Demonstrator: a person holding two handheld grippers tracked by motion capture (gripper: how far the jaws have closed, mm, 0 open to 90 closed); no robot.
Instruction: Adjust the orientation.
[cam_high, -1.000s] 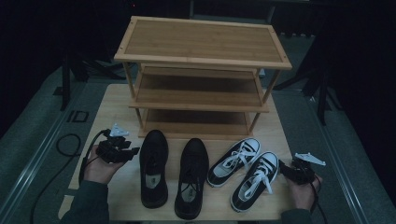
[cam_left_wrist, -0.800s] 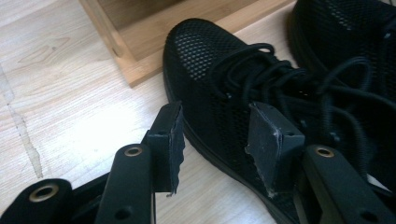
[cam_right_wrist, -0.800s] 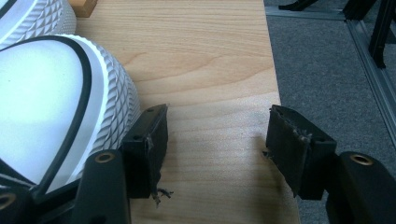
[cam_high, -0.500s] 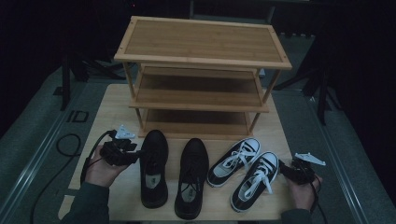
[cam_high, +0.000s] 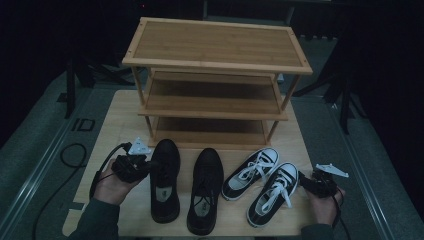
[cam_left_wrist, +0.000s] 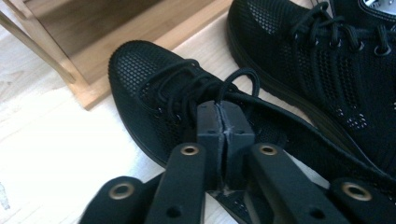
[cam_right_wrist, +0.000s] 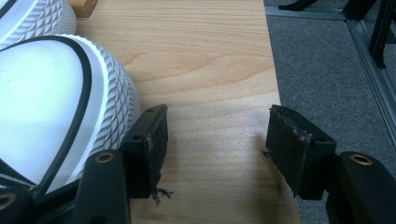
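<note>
Dark room, wooden bench (cam_high: 120, 120) with a shoe rack (cam_high: 215, 50). Left hand-held gripper (cam_left_wrist: 224, 122) has just been closing and is pinching the black shoe (cam_high: 165, 185) beside the rack; right hand-held gripper (cam_right_wrist: 217, 144) is sitting open by the white sneaker (cam_right_wrist: 51, 107). Next is probably lifting it onto a shelf.

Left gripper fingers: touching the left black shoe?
Touching. In the left gripper view the fingers are shut together on the collar edge of the left black shoe, beside its laces. The high view shows the left gripper against that shoe's side.

Dark studio: tripods (cam_high: 345, 95), floor rail (cam_high: 37, 175)
</note>
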